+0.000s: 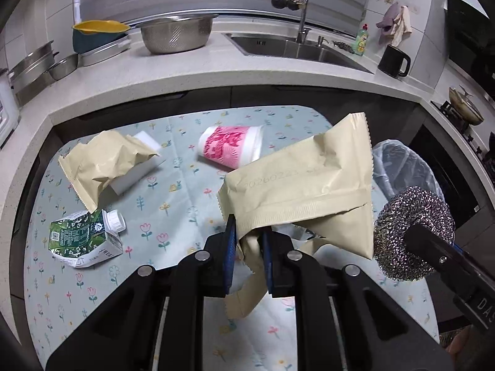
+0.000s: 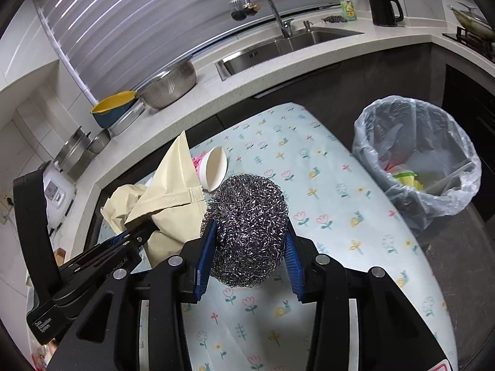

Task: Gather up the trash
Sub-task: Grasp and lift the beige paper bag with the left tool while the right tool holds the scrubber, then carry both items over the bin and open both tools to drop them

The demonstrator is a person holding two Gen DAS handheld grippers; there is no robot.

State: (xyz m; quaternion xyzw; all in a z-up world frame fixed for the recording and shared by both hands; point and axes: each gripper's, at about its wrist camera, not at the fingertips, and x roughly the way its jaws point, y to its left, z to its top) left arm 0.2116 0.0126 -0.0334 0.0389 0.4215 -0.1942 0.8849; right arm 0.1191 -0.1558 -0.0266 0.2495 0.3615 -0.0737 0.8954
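Note:
My left gripper (image 1: 249, 232) is shut on a torn beige paper wrapper (image 1: 303, 182), which hangs lifted above the flowered tablecloth (image 1: 173, 204). My right gripper (image 2: 249, 232) is shut on a steel wool scourer (image 2: 249, 232), also raised off the cloth; the same scourer (image 1: 414, 232) shows at the right of the left wrist view. A second crumpled beige wrapper (image 1: 102, 164), a pink-and-white paper cup (image 1: 232, 148) on its side and a crushed green carton (image 1: 83, 238) lie on the cloth. A bin lined with a clear bag (image 2: 417, 157) stands to the right of the table.
A white sponge block (image 1: 142, 167) lies under the second wrapper. Behind the table runs a counter (image 1: 185, 71) with a steel colander (image 1: 176, 34), a yellow-rimmed bowl (image 1: 99, 34), a sink (image 1: 297, 49) with a tap, a black mug (image 1: 393, 61) and a stove at far right.

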